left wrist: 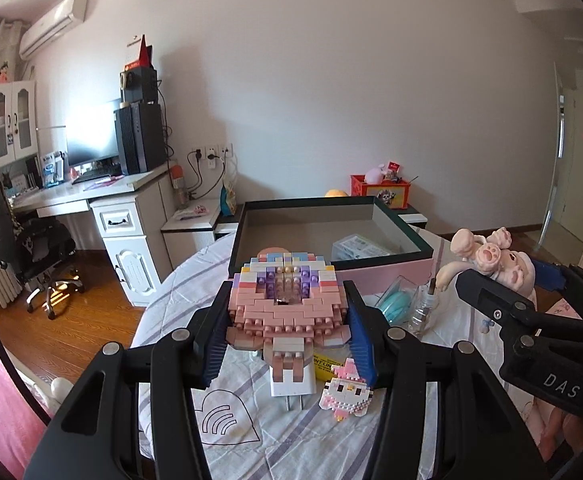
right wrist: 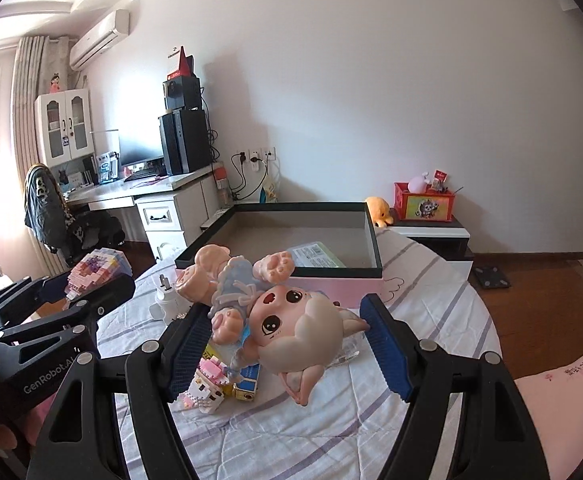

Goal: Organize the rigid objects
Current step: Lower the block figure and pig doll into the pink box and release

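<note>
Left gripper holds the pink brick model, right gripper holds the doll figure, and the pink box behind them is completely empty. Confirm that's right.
Not quite. The box is not empty: a flat packet lies inside, seen in the right wrist view. The rest holds: the left gripper grips the brick model, and the right gripper holds the doll figure.

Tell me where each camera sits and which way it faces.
Left wrist: on the left tongs, facing the open box; its fingers clamp a brick model, and the right tongs show at right.
Right wrist: on the right tongs, facing the same box; a doll sits between its fingers, left tongs at left.
Shared: box, small brick toy, wall.
</note>
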`<state>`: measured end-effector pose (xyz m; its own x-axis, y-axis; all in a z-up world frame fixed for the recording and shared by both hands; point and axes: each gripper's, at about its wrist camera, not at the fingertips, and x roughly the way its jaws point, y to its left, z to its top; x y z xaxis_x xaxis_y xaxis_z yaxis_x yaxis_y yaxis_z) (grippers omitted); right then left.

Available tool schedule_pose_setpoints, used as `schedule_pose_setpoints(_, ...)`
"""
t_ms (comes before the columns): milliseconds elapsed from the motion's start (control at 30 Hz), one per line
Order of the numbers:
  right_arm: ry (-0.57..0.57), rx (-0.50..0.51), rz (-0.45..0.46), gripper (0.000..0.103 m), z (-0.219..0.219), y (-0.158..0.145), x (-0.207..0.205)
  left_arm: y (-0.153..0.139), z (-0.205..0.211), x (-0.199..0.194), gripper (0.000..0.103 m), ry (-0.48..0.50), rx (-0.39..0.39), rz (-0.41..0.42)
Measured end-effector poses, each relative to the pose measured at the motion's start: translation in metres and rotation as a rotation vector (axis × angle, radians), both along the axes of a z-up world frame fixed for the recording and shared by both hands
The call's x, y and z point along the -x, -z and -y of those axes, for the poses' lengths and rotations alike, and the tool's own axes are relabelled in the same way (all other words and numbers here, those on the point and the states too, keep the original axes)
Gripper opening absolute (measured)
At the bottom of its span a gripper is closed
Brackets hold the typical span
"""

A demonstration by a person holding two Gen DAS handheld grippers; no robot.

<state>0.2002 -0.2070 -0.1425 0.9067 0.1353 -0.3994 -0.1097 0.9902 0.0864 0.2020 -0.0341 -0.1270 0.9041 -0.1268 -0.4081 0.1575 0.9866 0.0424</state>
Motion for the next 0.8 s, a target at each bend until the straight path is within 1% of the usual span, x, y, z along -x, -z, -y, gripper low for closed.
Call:
schedule_pose_setpoints(267,-0.001,0.002,0.033,0.075,-0.002,-0.014,0.003,-0.012,0.002,0.003,0.052,-0.008,-0.007,0.026)
schedule_pose_setpoints(500,-0.016,0.017,0.041,0.075,0.0,-0.022,-0.016,-0.024,0.003,-0.018,0.052,-0.017,-0.024,0.054)
schedule_pose_setpoints(667,-0.026,0.04,0.052,0.075,0.004,-0.033,-0.046,-0.039,0.008,-0.056,0.053,-0.017,-0.06,0.083)
schedule_pose_setpoints(733,-0.028,0.054,0.047,0.075,0.006,-0.038,-0.062,-0.043,0.009,-0.084,0.053,-0.008,-0.063,0.067)
schedule_pose_setpoints(800,-0.03,0.074,0.042,0.075,0.007,-0.042,-0.084,-0.044,0.011,-0.113,0.052,-0.01,-0.083,0.047)
